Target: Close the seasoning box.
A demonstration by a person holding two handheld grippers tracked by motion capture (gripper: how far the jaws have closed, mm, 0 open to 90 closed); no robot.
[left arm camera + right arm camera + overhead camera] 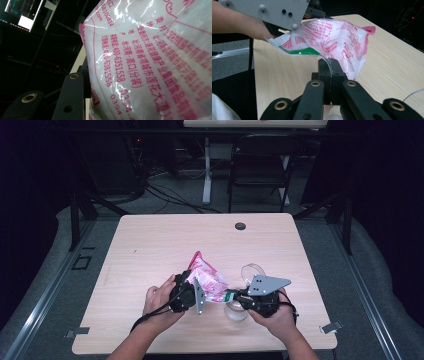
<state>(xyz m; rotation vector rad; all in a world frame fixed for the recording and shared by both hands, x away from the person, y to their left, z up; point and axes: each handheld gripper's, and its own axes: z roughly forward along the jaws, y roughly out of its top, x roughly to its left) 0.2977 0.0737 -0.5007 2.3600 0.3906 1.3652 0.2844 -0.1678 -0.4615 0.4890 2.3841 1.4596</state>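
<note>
A white plastic bag [209,280] with pink edges and red print hangs over the table between my two grippers. My left gripper [201,291] is shut on the bag's body. In the left gripper view the bag [150,62] presses against one black finger [71,97] and hides the other. My right gripper [329,65] is shut on the bag's lower corner edge, beside a green strip [304,51]. In the high view the right gripper [231,296] points left at the bag. The left gripper's grey plate [269,11] sits above the bag [337,40].
A clear round cup [236,314] stands on the wooden table [150,250] under my right gripper, and a clear lid [254,271] lies just behind it. A dark grommet [240,226] sits near the far edge. A folding chair [260,165] stands beyond the table.
</note>
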